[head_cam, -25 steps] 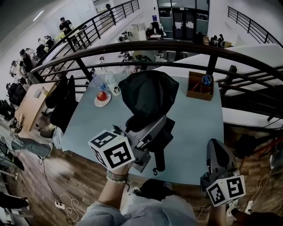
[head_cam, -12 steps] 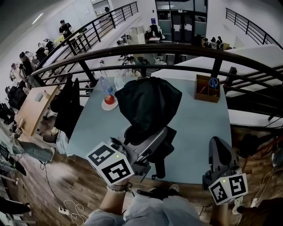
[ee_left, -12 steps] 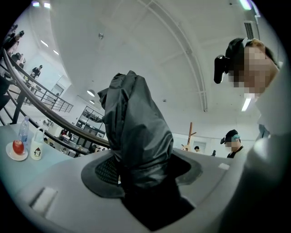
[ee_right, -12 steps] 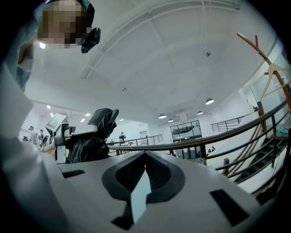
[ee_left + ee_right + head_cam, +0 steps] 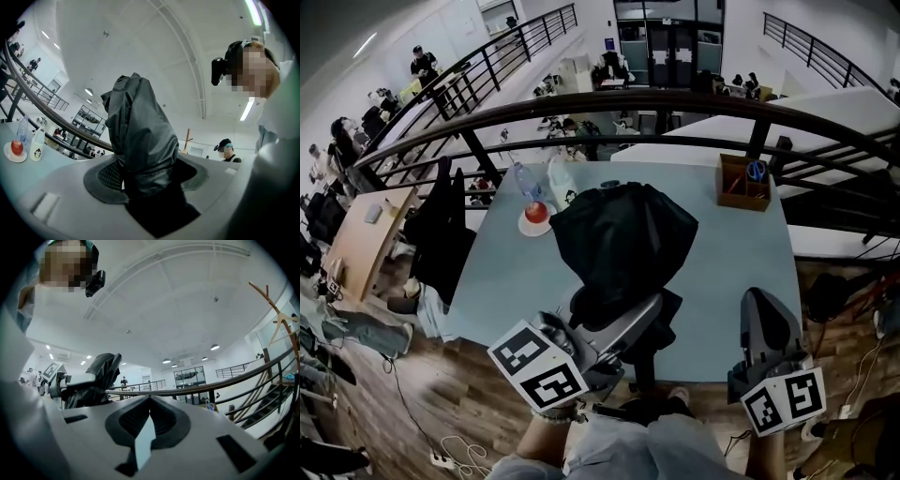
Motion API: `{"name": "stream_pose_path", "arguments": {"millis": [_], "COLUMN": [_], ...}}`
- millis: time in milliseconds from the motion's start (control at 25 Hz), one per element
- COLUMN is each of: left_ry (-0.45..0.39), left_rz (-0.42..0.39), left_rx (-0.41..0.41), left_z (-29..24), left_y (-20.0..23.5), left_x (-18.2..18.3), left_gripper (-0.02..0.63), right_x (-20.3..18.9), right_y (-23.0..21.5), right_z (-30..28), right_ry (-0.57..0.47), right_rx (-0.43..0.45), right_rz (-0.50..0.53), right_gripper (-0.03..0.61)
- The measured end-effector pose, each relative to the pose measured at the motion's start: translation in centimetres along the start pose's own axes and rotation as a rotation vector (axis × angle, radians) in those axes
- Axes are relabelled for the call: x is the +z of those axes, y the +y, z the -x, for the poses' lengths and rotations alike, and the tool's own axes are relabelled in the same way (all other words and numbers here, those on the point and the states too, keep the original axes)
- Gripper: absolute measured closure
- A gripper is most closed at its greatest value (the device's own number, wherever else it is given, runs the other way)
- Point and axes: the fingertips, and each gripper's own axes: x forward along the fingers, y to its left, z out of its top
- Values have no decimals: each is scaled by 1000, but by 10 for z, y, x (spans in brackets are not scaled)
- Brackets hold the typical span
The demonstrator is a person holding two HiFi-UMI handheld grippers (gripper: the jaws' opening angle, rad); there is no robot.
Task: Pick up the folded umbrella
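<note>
Where pinched between the pads (image 5: 108, 177) of the left gripper (image 5: 150, 176), bunches into tight black folds, then swells wider above and rises toward the ceiling (image 5: 154, 42): the folded umbrella (image 5: 136, 126). Clamped shut on the cloth-wrapped body, with dark fabric filling the whole gap.

In the head view, held over the near half of the pale blue table (image 5: 722, 272), with crumpled canopy cloth spread broad beyond the jaws and a darker lower end reaching down across the table's front edge. Cannot tell whether clear of the tabletop or brushing it. Marker cube (image 5: 536, 367) at the gripper's near end, low in that view.

To the right, apart from the umbrella, the right gripper (image 5: 764, 305), pointing away from the person over the table's near right part. Closed and empty: in the right gripper view, with pads (image 5: 129, 420) meeting at the tips and only a thin pale sliver showing lower down. At that view's left edge, the umbrella in the left gripper's hold.

Farther back on the table's left, a white plate (image 5: 525, 225) bearing a red round fruit (image 5: 537, 212), with a clear bottle (image 5: 522, 180) and a white bottle (image 5: 561, 171) just behind. At the far right corner, a wooden box (image 5: 741, 194) holding blue-handled scissors (image 5: 755, 171). Beyond the table, a dark railing (image 5: 675, 98); left of the table, a black coat (image 5: 441, 220) hanging upright.
</note>
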Motion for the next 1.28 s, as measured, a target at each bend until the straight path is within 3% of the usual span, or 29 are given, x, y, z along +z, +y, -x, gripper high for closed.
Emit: {"name": "stream_pose_path", "arguments": {"millis": [680, 1280], "left_ry": [30, -9], "left_rz": [46, 68], "left_rx": [-114, -123], "left_z": [45, 66], "left_y": [7, -7], "left_x": [-15, -12], "left_gripper": [325, 325], "right_x": [-11, -1], "right_y": [53, 73], "right_z": [24, 41], "right_ry": [11, -23], "right_rx": [-106, -86], "right_rz": [35, 61], "right_gripper": [580, 580]}}
